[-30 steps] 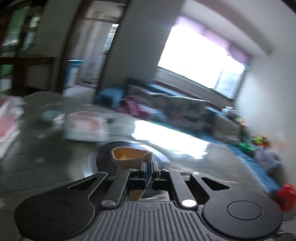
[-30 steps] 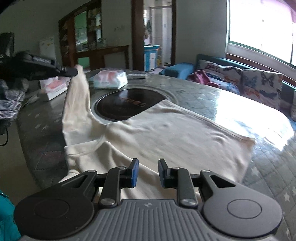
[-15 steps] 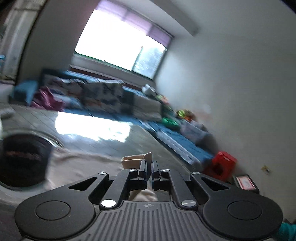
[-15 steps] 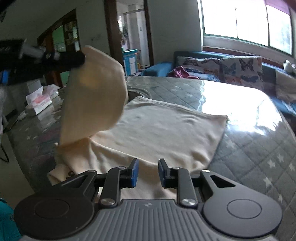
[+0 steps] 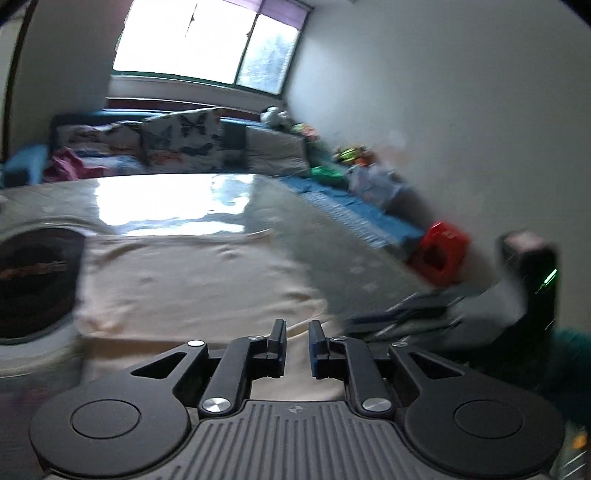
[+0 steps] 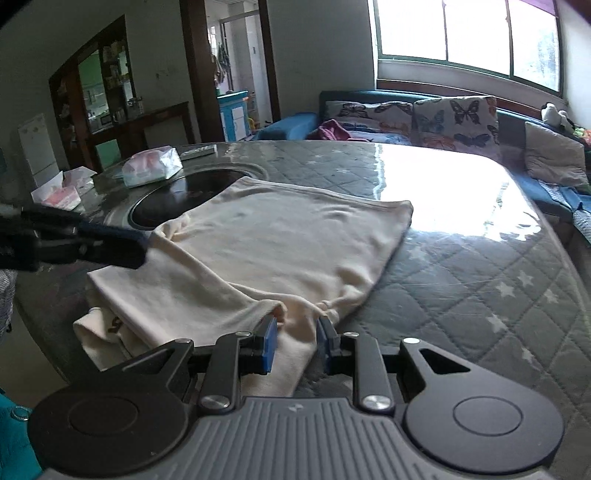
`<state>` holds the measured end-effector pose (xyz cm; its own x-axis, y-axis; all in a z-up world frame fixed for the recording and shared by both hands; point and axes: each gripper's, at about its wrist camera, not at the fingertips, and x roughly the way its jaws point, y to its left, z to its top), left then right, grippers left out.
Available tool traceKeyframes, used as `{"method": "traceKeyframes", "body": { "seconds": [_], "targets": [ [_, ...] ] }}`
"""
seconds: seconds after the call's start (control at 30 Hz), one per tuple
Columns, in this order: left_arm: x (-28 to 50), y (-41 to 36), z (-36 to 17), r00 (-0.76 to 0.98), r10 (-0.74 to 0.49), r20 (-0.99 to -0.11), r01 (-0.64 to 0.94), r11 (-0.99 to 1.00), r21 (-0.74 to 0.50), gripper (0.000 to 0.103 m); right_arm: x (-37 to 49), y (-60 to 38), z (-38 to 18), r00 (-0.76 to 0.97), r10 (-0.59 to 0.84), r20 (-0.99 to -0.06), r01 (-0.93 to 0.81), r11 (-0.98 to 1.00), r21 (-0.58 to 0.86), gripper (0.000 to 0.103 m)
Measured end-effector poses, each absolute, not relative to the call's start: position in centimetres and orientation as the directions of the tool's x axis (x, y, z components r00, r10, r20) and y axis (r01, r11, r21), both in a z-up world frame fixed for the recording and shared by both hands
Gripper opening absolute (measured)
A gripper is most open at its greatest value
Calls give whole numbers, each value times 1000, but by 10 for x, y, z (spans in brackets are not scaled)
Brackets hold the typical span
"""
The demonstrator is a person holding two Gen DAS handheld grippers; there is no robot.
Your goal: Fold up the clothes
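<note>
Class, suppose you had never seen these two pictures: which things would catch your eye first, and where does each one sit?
First comes the cream shirt, spread partly folded across the grey quilted table, its far corner overlapping the dark round inset. Next, the open right gripper poised at the shirt's bunched near edge. Behind, a bright window glares above the butterfly-print cushions.

Daylight pours through a wide window above a dark blue sofa lined with butterfly cushions. The glare lies in a bright patch on the far side of the grey quilted table cover, printed with stars. A plain white wall runs along the right. Past a dark wooden doorway stands a blue cabinet; a dark shelf unit fills the left wall.
</note>
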<state>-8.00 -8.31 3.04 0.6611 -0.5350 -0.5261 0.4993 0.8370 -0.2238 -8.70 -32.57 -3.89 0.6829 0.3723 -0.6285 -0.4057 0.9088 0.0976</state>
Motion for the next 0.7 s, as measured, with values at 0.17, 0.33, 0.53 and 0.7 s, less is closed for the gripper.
{"method": "traceKeyframes", "body": {
  "seconds": [0.17, 0.33, 0.53, 0.7],
  "targets": [
    [-81, -48, 10, 727, -351, -590, 360, 927, -108, 25, -85, -328, -32, 687, 398, -608, -406, 904, 133, 23],
    [-88, -24, 1, 746, -261, -613, 260, 961, -92, 30, -72, -315, -38, 661, 432, -614, -434, 887, 156, 23],
    [-82, -10, -8, 732, -249, -634, 229, 967, -115, 28, -62, -303, -52, 627, 419, -657, -444, 885, 140, 22],
    [-81, -4, -11, 733, -250, -633, 214, 968, -134, 7, -64, -295, -45, 643, 406, -649, -461, 882, 95, 9]
  ]
}}
